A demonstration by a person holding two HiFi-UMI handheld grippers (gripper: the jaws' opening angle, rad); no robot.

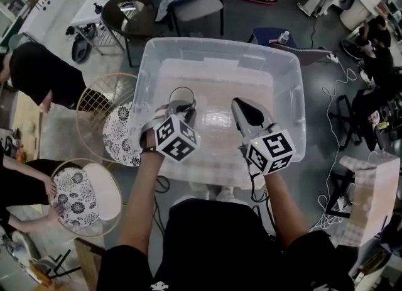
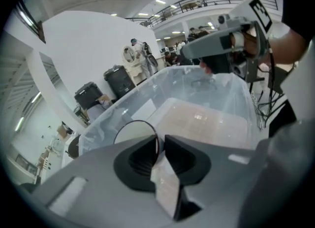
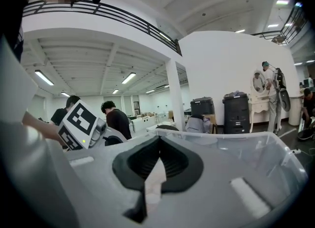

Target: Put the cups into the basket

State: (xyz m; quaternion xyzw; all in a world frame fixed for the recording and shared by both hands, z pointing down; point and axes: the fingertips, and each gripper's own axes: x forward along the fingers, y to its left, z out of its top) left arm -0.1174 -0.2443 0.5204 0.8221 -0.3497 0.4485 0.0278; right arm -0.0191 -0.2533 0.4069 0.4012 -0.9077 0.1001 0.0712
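Left gripper (image 2: 159, 143) jaws stand narrow, pinching the wall of a clear cup (image 2: 129, 132) at its rim; right gripper (image 3: 158, 157) pressed closed, empty; cup mouth up, axis near upright — both grippers hang over the clear plastic bin (image 1: 289, 76).

left tool (image 2: 161, 146) — pinching cup (image 2: 132, 132) rim, over basket (image 2: 107, 117)

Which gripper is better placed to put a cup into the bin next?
Left: the left gripper pinches a clear cup by its rim over the clear plastic bin; the right gripper is shut and empty.
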